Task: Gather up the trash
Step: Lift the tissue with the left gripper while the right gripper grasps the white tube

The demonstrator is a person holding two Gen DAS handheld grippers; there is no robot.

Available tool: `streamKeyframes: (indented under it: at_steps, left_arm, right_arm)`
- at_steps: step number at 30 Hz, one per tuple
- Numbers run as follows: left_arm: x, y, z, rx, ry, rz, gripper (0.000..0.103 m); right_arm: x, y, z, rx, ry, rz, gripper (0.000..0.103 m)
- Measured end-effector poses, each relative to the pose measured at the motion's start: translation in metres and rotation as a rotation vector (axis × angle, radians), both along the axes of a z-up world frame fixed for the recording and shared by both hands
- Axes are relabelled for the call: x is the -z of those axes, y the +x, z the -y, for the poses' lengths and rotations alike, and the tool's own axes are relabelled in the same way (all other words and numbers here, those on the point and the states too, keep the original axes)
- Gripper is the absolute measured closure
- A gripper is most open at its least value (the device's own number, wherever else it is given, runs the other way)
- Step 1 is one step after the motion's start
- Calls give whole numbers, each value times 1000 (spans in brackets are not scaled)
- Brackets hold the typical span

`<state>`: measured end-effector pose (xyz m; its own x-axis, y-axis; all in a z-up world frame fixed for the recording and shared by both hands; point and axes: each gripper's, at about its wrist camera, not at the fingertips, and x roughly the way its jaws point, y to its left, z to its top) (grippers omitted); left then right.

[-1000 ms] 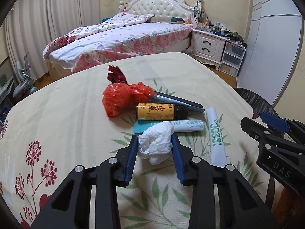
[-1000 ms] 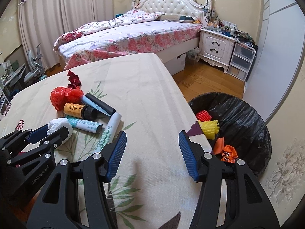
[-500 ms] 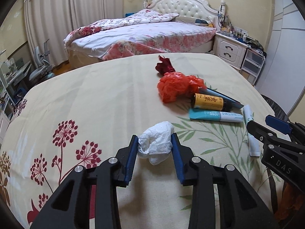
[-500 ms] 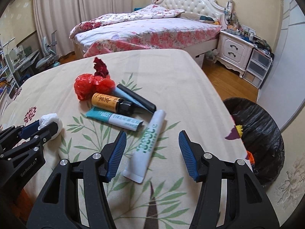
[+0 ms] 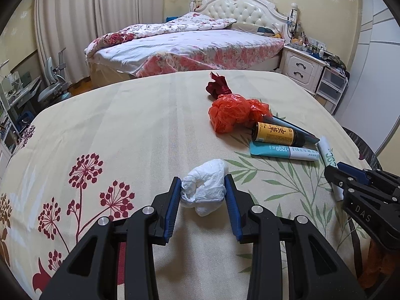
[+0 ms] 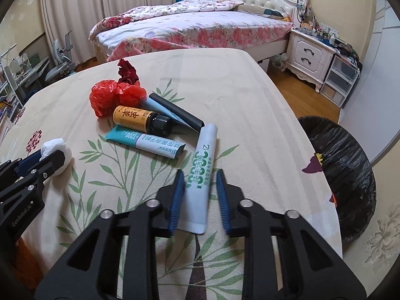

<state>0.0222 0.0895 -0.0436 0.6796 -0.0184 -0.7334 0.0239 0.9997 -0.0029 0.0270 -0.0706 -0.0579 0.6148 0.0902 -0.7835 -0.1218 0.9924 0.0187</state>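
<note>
My left gripper [image 5: 202, 187] is shut on a crumpled white tissue [image 5: 205, 187], held just above the table at its left side; the tissue also shows in the right wrist view [image 6: 56, 148]. My right gripper [image 6: 200, 186] is open, its jaws either side of a white toothpaste tube [image 6: 201, 175] lying on the table, with gaps on both sides. Beyond it lie a teal-and-white tube [image 6: 145, 142], a yellow-labelled brown bottle [image 6: 140, 120], a dark tube [image 6: 175, 112], a red plastic bag [image 6: 112, 96] and a dark red scrap [image 6: 127, 72].
A bin lined with a black bag [image 6: 342, 160] stands on the floor past the table's right edge [image 6: 300, 130]. The table has a cream floral cloth [image 5: 125, 135]. A bed [image 5: 195, 42] and white nightstand [image 5: 305, 67] stand behind.
My left gripper has carried the tissue left, away from the pile. My right gripper has swung from the bin side to the pile, lowered over the white tube and narrowed its opening.
</note>
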Motion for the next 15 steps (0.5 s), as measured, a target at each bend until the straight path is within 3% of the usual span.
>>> streamKeyframes:
  at_steps: [15]
  left_arm:
    - [-10, -4, 22, 41, -12, 24, 67]
  right_arm:
    - [-13, -13, 26, 33, 32, 45, 84]
